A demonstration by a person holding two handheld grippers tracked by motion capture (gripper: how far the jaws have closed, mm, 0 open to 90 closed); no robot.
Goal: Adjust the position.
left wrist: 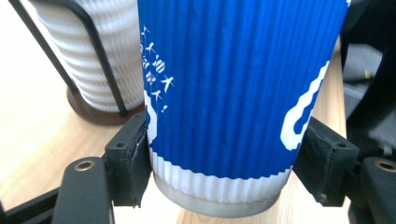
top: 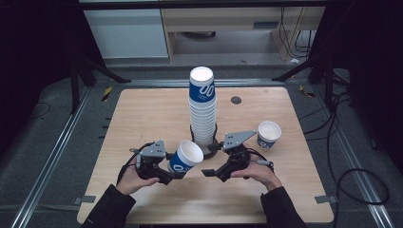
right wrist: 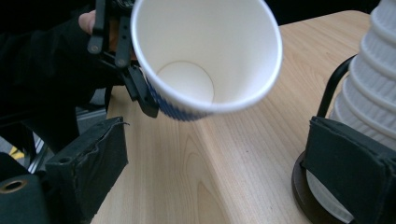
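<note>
The left gripper (top: 167, 175) has its two black jaws pressed against the ribbed lower sides of a blue paper cup (top: 185, 159), one on each side just above the white base band, so the cup is clamped and held off the table (top: 142, 114). The cup is tilted, with its open white mouth turned up and toward the right gripper (top: 215, 173), whose jaws stand wide apart with nothing between them; its own view looks straight into the empty cup (right wrist: 205, 56). That gripper sits just beside the dark round base of a wire holder (right wrist: 308, 196), though whether a jaw touches it is hard to tell. The holder stands near the middle of the table and carries a tall stack of cups (top: 203, 107), white ribbed ones below and a blue one on top. A single cup (top: 268, 134) stands upright toward the table's right edge, well apart from the stack
</note>
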